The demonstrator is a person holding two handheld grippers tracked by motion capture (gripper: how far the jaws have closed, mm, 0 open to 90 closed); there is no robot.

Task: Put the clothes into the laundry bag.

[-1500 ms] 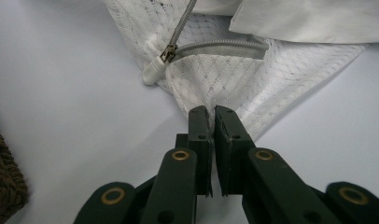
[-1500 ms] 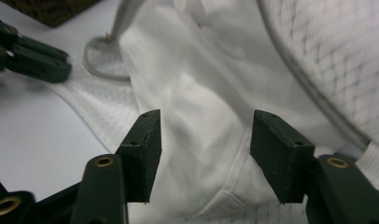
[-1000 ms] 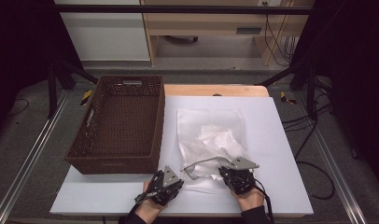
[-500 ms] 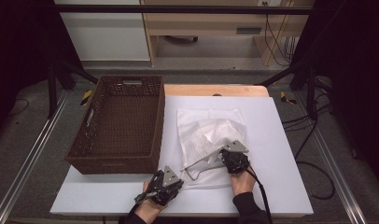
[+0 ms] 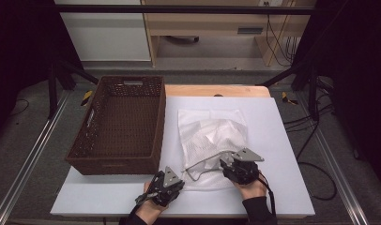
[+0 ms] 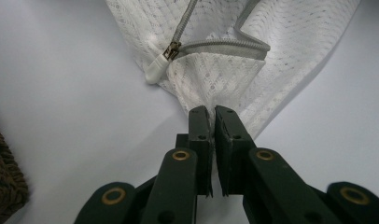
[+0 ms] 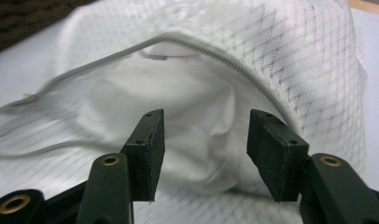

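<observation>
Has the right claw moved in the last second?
Yes. The right claw went forward, away from the table's near edge, over the open mesh bag.

Sat empty at the left of the white table (image 5: 282, 140): a brown wicker basket (image 5: 118, 126). Stood beyond the table, a pale wooden bench (image 5: 202, 26) and trailing cables (image 5: 273, 42).

Both hands come in over the table's near edge. The left gripper (image 5: 166, 183) sits low near that edge, angled up toward the middle, its jaws pinched almost fully together. The right gripper (image 5: 235, 165) is a bit further in, jaws spread wide apart, wrist and dark sleeve trailing back.
</observation>
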